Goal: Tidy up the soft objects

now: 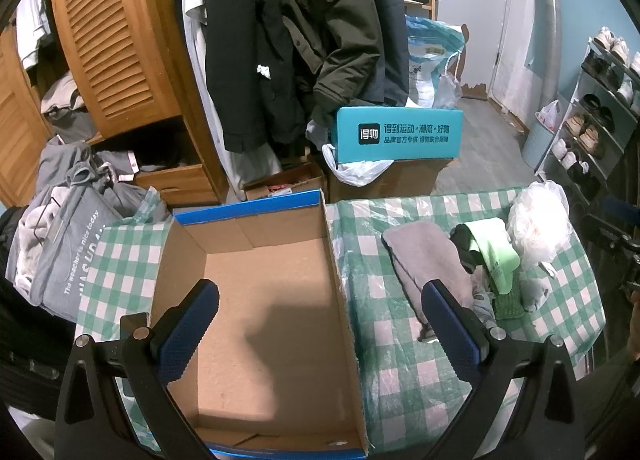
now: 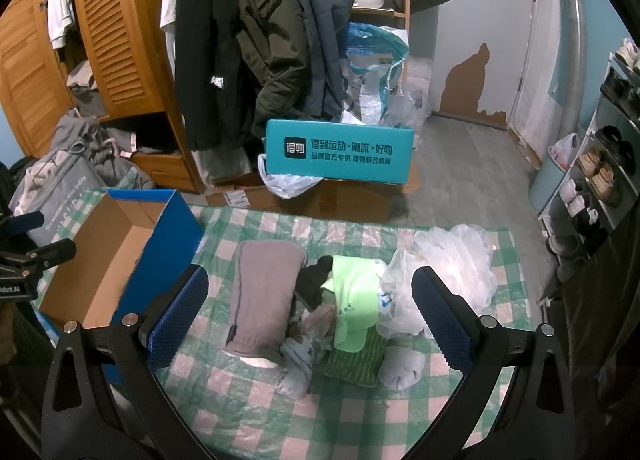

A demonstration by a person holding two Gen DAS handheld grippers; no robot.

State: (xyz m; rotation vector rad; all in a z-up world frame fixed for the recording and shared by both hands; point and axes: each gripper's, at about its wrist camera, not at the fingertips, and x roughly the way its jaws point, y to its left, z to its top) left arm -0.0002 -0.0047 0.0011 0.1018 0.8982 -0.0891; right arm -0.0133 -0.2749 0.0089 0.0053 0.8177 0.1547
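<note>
A: So where are we? The open brown cardboard box with blue outer walls (image 1: 260, 300) fills the centre-left of the left wrist view and it's bare inside, so we'd say nothing is sorted yet

B: Yep, all of it's left. Our heap of soft things sits centre of the right wrist view on the green-and-white checked tablecloth (image 2: 240, 412): a flat grey knitted cloth (image 2: 264, 300), a lime green cloth (image 2: 354, 308) draped over a dark one, and a crumpled clear plastic bag (image 2: 456, 268) to the right

A: Left gripper (image 1: 320, 324)?

B: Spread wide over the box, empty. Right gripper (image 2: 310, 312) also wide, above the heap, gripping nothing
</note>
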